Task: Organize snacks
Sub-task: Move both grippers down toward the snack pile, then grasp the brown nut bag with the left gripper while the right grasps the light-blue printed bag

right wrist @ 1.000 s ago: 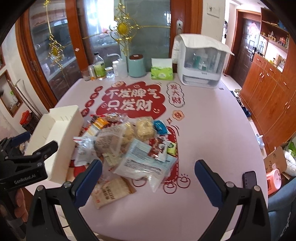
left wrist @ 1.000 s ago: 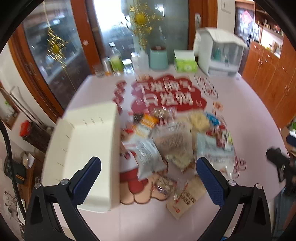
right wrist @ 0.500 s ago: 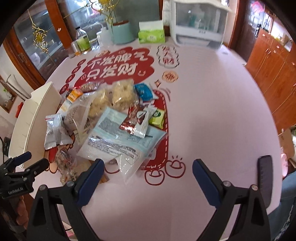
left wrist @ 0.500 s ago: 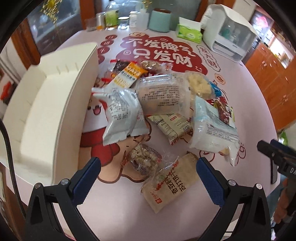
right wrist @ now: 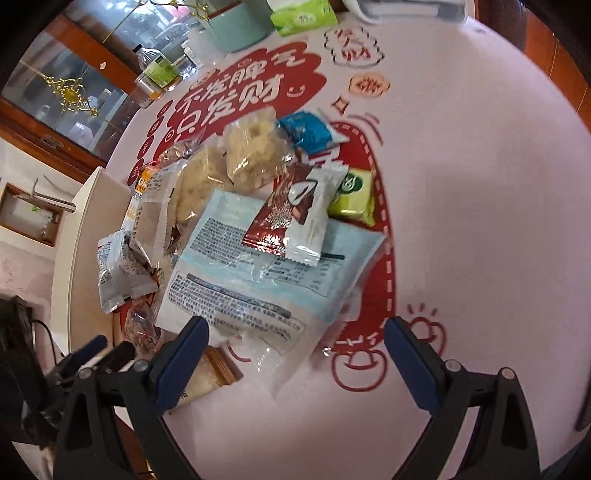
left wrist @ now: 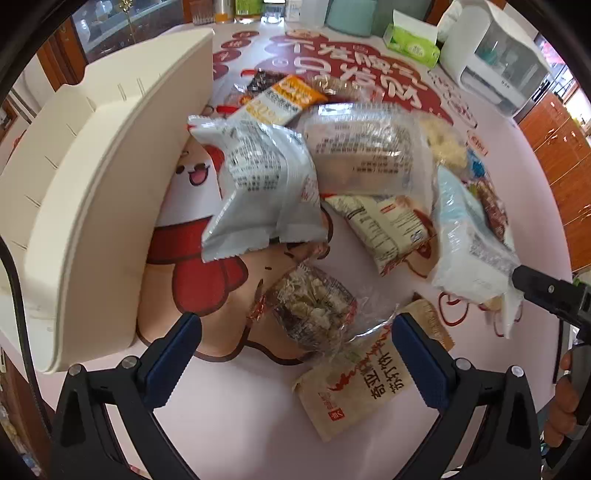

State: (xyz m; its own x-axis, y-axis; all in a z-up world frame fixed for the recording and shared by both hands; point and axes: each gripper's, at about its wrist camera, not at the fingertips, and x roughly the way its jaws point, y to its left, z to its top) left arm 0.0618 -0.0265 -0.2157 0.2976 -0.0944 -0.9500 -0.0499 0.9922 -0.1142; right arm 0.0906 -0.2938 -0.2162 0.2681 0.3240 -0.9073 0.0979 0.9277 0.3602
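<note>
A heap of snack packets lies on the pink tablecloth. In the left wrist view my left gripper [left wrist: 295,343] stands open over a clear wrapper of nut brittle [left wrist: 314,314], with a tan packet with red writing [left wrist: 365,384] just beside it. A silver packet [left wrist: 262,188] lies further off, next to the cream organiser tray [left wrist: 99,192]. In the right wrist view my right gripper [right wrist: 295,350] is open above the near edge of a large pale blue bag [right wrist: 266,269]. A red-brown sachet [right wrist: 284,210], a white sachet [right wrist: 314,221] and a green packet [right wrist: 352,194] rest on or beside that bag.
A tissue box [left wrist: 412,42], a teal canister [right wrist: 236,29], bottles [right wrist: 155,72] and a white appliance [left wrist: 491,55] stand at the table's far side. Bare pink cloth [right wrist: 480,221] spreads right of the heap. A hand [left wrist: 561,402] holds the other gripper at the right edge.
Both grippers have dropped toward the table and tilted downward; the snack heap now fills each view. The jaws of both stay wide apart with nothing gripped.
</note>
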